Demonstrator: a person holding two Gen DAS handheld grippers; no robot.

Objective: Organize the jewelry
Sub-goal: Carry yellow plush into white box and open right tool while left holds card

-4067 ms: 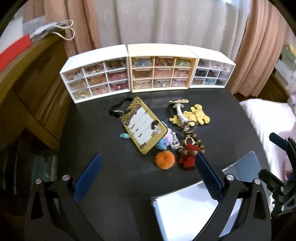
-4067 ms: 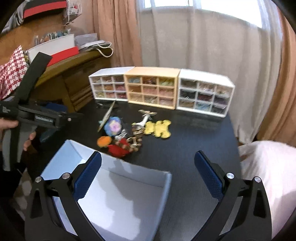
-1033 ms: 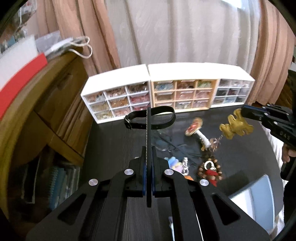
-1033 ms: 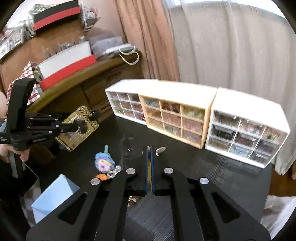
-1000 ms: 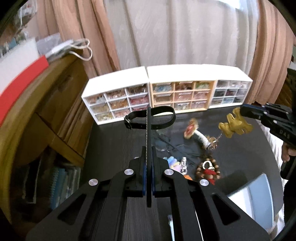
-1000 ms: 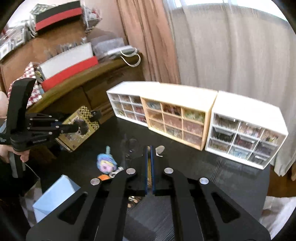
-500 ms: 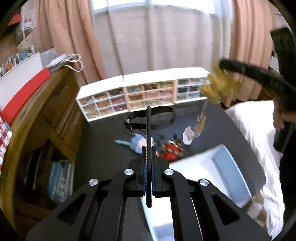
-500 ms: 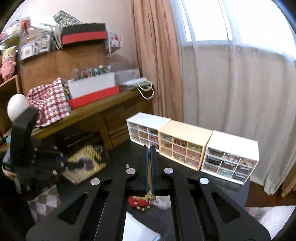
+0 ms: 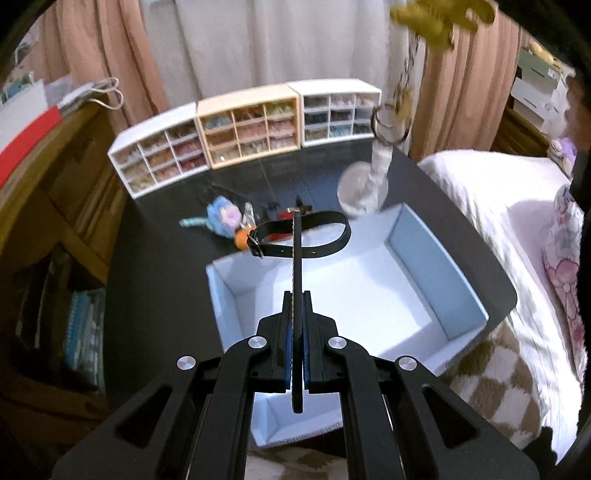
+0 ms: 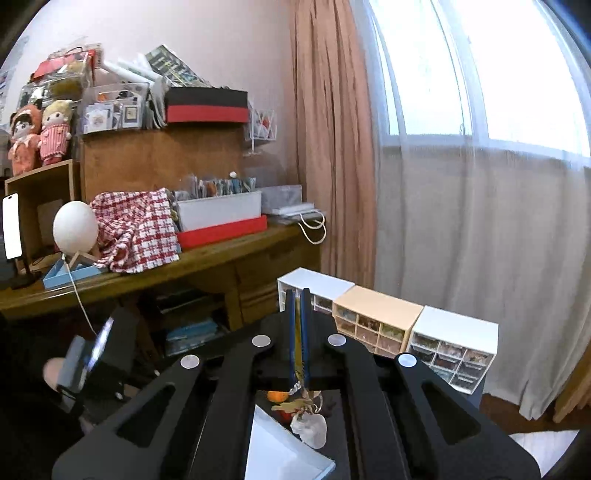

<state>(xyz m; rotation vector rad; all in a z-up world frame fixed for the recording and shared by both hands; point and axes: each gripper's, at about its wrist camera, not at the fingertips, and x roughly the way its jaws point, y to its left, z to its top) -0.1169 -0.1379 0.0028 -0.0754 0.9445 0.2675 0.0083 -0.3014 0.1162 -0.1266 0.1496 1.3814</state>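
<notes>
My left gripper (image 9: 296, 325) is shut on the flat tag card, seen edge-on (image 9: 297, 280), with its black strap loop (image 9: 317, 236) hanging out front over the open pale blue box (image 9: 436, 273). My right gripper (image 10: 298, 332) is shut on the yellow bear keychain (image 9: 432, 18), held high; its chain and mushroom charm (image 9: 364, 184) dangle above the box's far edge. The charm also shows under the fingers in the right wrist view (image 10: 310, 428). A blue plush charm (image 9: 221, 216), an orange pompom (image 9: 241, 240) and a red charm lie on the black table (image 9: 155, 251).
Three small drawer cabinets (image 9: 247, 125) stand along the table's back edge before curtains. A wooden desk (image 10: 207, 258) with boxes and cloth is at the left. A bed with white bedding (image 9: 509, 221) lies right of the table.
Both grippers have risen. The left one now holds the tag card over the box. The right one has lifted the bear keychain higher, its mushroom charm swinging above the box's far edge.
</notes>
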